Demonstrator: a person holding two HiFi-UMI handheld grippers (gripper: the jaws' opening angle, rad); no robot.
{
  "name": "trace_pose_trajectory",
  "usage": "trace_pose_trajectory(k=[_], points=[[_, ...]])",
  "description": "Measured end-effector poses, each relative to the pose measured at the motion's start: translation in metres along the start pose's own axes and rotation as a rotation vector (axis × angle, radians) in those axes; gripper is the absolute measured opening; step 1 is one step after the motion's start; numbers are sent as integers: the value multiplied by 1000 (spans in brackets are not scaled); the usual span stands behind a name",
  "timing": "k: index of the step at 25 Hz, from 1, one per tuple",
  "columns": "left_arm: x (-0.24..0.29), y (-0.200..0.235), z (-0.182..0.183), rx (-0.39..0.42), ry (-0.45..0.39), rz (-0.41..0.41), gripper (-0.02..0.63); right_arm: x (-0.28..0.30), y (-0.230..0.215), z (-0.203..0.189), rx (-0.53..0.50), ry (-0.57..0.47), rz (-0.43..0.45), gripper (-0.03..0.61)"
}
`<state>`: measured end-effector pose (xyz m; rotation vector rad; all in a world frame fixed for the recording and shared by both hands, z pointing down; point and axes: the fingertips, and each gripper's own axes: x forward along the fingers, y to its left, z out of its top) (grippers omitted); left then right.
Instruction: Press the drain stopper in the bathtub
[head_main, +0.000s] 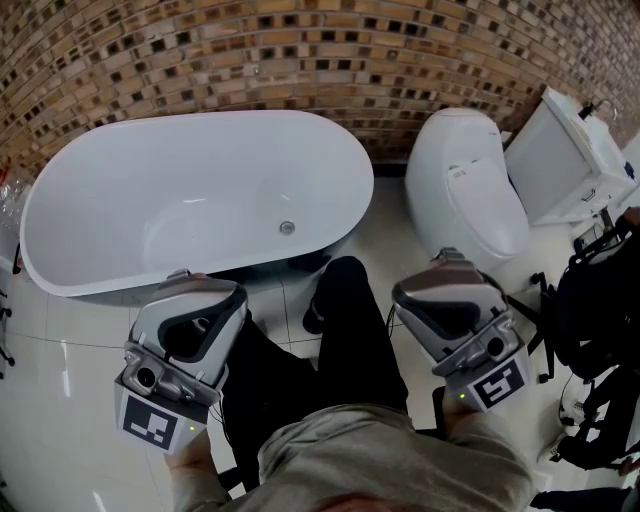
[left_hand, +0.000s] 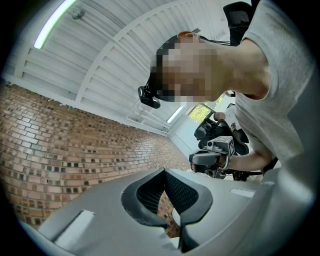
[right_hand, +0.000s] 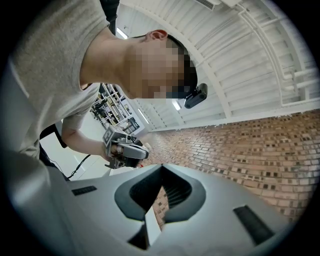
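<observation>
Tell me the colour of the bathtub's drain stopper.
The drain stopper is silvery metal, set in the white bathtub; the head view shows it best.

Bathtub: the white oval bathtub (head_main: 190, 190) ahead of the left claw is smooth and glossy.
Stopper: the small round drain stopper (head_main: 287, 228) on its bottom is shiny metal.
Wall: the brown mosaic tile wall (head_main: 300, 50) beyond both claws is rough-jointed and mostly matt.
Toilet: the white egg-shaped toilet (head_main: 465, 190) ahead of the right claw looks like glossy ceramic.
Floor: the pale floor tiles (head_main: 60, 400) below the claws are polished and reflective.
Claws: the grey left gripper (left_hand: 165, 172) and the grey right gripper (right_hand: 161, 167) are smooth matt plastic with dark ribbed inner faces.
Clothing: the black trousers (head_main: 350, 340) between the claws are matt cloth.
</observation>
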<state>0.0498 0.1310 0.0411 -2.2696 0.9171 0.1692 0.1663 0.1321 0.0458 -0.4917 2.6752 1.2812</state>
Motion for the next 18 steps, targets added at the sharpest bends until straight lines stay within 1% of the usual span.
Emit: trace_pose_trajectory(k=[18], points=[[-2,-2,-1,-1,2,0,-3,2,5,-4,3,12,9,0]])
